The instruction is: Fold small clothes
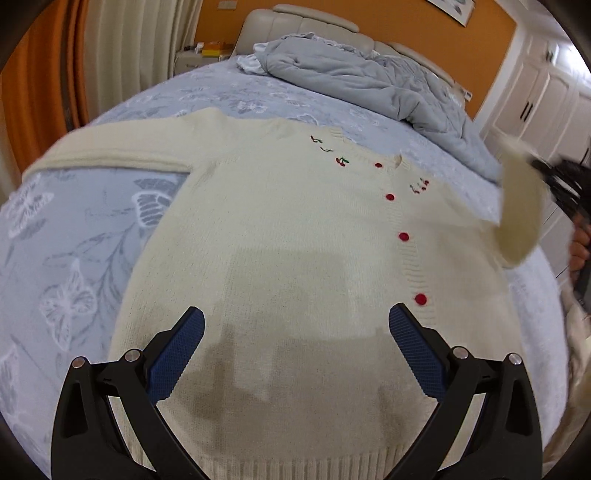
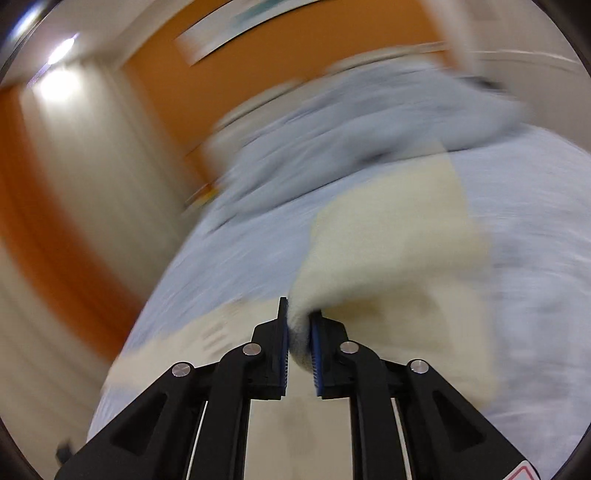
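A cream knit cardigan with red buttons and cherry embroidery lies spread face up on the bed. Its left sleeve stretches out flat to the left. My left gripper is open and empty, hovering over the cardigan's lower body near the hem. My right gripper is shut on the cardigan's right sleeve and holds it lifted off the bed. In the left wrist view that raised sleeve and the right gripper show blurred at the right edge.
The bed has a pale blue floral sheet. A crumpled grey duvet lies at the head by the beige headboard. White wardrobe doors stand at the right, curtains at the left.
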Demonstrator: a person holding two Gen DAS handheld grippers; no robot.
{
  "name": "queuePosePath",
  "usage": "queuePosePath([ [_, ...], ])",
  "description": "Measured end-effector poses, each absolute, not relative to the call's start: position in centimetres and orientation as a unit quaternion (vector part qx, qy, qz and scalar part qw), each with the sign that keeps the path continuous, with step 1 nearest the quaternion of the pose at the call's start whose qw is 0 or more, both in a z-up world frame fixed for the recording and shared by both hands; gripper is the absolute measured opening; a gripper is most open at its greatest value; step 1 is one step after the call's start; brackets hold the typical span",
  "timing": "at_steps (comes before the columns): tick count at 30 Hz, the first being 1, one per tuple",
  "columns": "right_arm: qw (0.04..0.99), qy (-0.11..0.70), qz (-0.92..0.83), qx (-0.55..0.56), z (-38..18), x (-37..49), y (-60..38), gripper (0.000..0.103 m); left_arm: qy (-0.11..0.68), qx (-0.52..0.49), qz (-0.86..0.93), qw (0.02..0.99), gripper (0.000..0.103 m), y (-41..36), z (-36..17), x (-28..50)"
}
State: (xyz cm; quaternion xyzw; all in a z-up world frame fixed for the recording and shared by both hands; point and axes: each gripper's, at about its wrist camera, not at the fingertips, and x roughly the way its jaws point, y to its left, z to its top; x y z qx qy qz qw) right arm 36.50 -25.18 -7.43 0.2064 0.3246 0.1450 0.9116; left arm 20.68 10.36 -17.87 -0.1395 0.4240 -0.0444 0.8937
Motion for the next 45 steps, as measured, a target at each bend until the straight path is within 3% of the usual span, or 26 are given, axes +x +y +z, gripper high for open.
queuePosePath([
  [3,0.884,0.389,0.21,0.152,-10.9,38.7,-14.8,0.032,0.414,-0.165,-0.055,0.894,0.098,11.8,-17.2,21.0],
  [5,0.879,0.418,0.202,0.107,-13.6,38.4,-11.3,0.032,0.413,-0.187,-0.061,0.889,0.098,13.0,-16.9,21.3],
  [6,0.88,0.42,0.198,0.1,-14.0,38.0,-11.3,0.033,0.412,-0.204,-0.061,0.886,0.098,13.7,-16.7,21.5],
  [9,0.883,0.422,0.166,0.119,-15.0,35.4,-14.8,0.053,0.409,-0.258,-0.068,0.873,0.098,15.0,-16.1,23.3],
  [13,0.882,0.424,0.081,0.19,-16.4,32.3,-23.2,0.06,0.428,-0.305,-0.065,0.848,0.098,14.5,-16.9,29.1],
  [19,0.836,0.435,0.032,0.332,-20.2,33.4,-30.9,0.06,0.478,-0.322,-0.021,0.816,0.093,11.3,-20.8,38.4],
  [21,0.819,0.437,0.027,0.371,-21.8,35.0,-31.7,0.06,0.495,-0.305,0.003,0.814,0.052,10.4,-21.8,40.5],
  [22,0.814,0.436,0.023,0.383,-22.2,35.3,-31.6,0.053,0.495,-0.29,0.013,0.819,0.041,10.0,-21.8,41.2],
  [23,0.812,0.43,0.02,0.394,-22.4,35.8,-31.6,0.04,0.493,-0.282,0.012,0.823,0.018,9.8,-21.6,41.7],
  [24,0.815,0.425,0.018,0.394,-22.3,36.0,-31.3,0.01,0.491,-0.276,0.003,0.826,0.01,9.6,-21.2,42.2],
  [29,0.869,0.321,0.062,0.371,-17.5,33.2,-31.2,0.009,0.397,-0.266,-0.048,0.877,0.01,9.8,-15.8,40.5],
  [33,0.843,0.426,0.013,0.328,-23.5,34.0,-31.8,0.005,0.458,-0.229,-0.039,0.858,0.011,9.0,-20.5,41.1],
  [34,0.844,0.41,0.019,0.344,-23.9,33.5,-32.3,0.007,0.477,-0.222,-0.027,0.85,0.011,8.8,-22.7,41.1],
  [40,0.896,0.351,0.0,0.274,-16.3,31.9,-28.1,0.016,0.401,-0.241,-0.042,0.883,0.015,9.5,-24.0,38.6],
  [45,0.882,0.41,0.123,0.195,-15.9,38.6,-16.9,0.017,0.387,-0.248,-0.046,0.887,0.016,9.6,-24.3,38.5],
])
